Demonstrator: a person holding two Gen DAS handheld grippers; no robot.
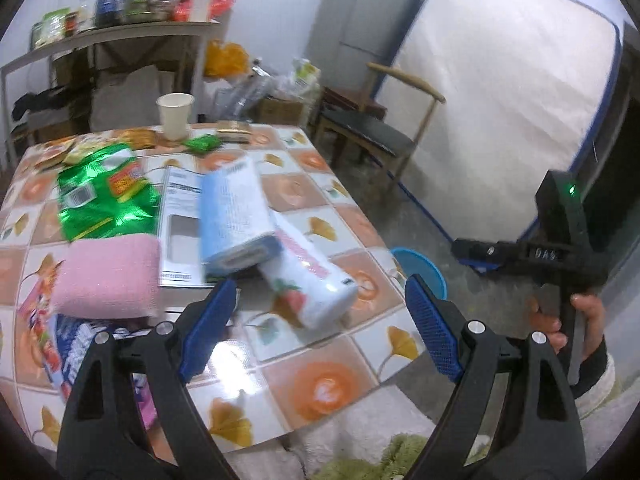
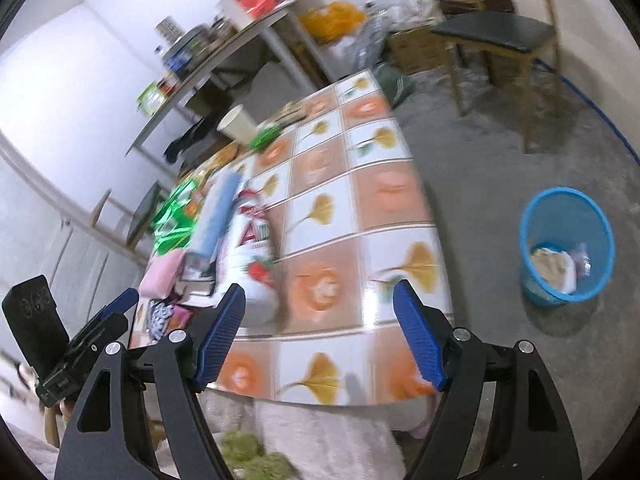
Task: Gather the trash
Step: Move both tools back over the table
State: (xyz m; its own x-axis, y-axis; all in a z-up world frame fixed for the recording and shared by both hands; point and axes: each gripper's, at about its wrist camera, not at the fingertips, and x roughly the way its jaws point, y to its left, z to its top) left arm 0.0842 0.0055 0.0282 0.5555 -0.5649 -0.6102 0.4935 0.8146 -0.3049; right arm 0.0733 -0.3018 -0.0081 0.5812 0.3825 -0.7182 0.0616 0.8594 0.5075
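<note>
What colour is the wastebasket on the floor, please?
Blue wastebasket, clearest in the right wrist view.

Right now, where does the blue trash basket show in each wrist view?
Left wrist: blue trash basket mid-right, only its rim showing past the table's right edge.
Right wrist: basket far right on the floor, trash inside.
Shared landmark: white paper cup at the table's far end.

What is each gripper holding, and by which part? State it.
Nothing is held. The left gripper and right gripper both hover open over the table, with only tablecloth showing between their blue pads.
</note>
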